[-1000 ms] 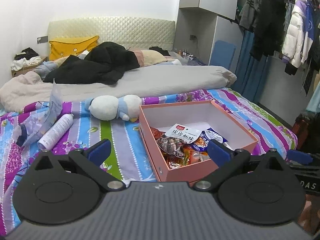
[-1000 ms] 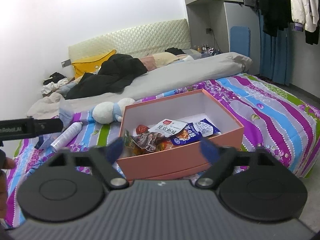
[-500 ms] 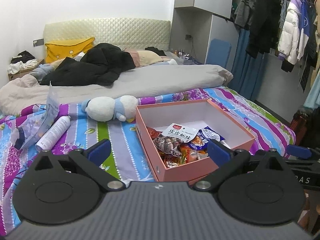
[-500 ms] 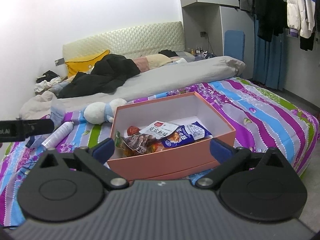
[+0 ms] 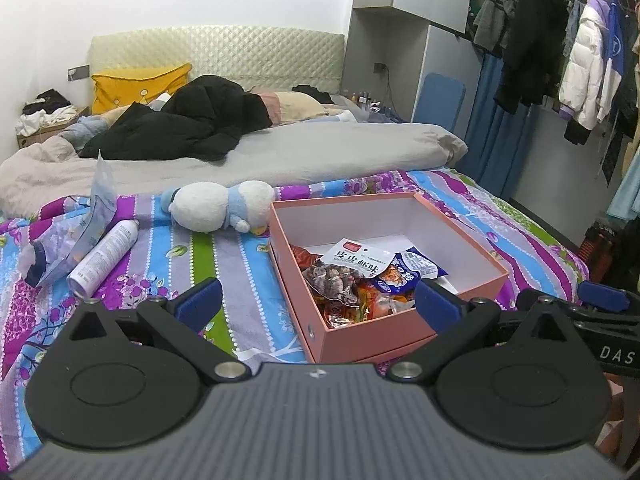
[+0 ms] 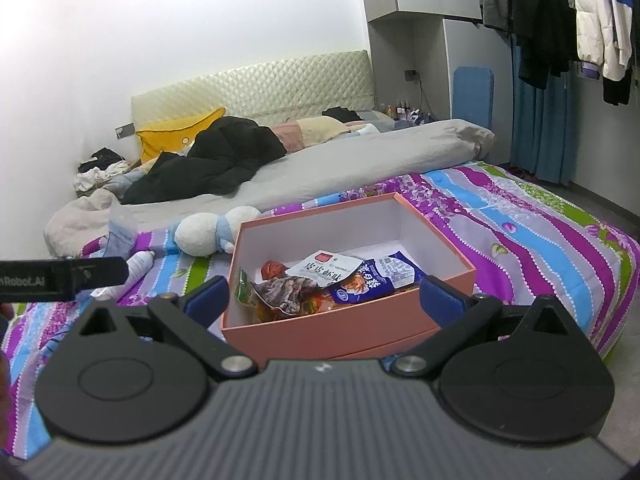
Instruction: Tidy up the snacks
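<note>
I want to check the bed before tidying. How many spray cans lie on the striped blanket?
1. The spray can lies on its side left of the box, beside a plastic pouch. The pouch may hide other things.

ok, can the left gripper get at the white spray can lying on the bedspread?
Probably yes: the left gripper is open and empty, the white spray can lies exposed, only a crumpled bluish plastic bag touching its far side.
</note>
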{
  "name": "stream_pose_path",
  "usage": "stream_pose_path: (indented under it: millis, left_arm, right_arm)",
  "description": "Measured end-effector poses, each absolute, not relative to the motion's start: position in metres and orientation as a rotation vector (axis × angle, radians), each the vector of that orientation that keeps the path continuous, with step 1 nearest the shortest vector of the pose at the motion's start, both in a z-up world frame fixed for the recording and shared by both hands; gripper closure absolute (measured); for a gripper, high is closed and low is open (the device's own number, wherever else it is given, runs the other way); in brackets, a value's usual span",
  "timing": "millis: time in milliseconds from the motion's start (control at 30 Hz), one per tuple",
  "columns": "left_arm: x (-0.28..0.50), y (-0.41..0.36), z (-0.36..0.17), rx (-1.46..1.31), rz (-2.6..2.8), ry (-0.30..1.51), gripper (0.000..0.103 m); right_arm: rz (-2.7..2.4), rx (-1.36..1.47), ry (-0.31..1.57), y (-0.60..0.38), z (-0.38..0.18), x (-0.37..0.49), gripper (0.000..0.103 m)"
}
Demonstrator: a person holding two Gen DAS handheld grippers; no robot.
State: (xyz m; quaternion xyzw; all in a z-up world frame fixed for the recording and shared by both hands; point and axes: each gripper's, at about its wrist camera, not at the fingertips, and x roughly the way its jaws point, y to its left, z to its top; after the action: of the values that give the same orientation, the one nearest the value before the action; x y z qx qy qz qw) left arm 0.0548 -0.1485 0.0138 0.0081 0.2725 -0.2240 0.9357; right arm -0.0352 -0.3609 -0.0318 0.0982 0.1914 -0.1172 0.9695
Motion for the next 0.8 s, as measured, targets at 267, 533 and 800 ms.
stream_pose_path:
  millis: [267,533,800]
  left_arm:
    - [0.0566,-0.1476,0.0150,0.019,-0.457,0.564,0.000]
    - [0.0544,-0.1468,0.0172,0.019,-0.471,0.557,0.000]
    - [0.0538,-0.1468,0.0195,0.017,-0.476,0.561,0.000]
  right_arm:
    - [-0.239,0.204,0.373,-0.3622,-0.0309,-0.0393,0.000]
    - [-0.227,0.201,0.381,-0.3624,-0.0325,-0.0384,0.000]
    - [-0.231,0.202,0.376,-0.3626,-0.0293,-0.0377,0.000]
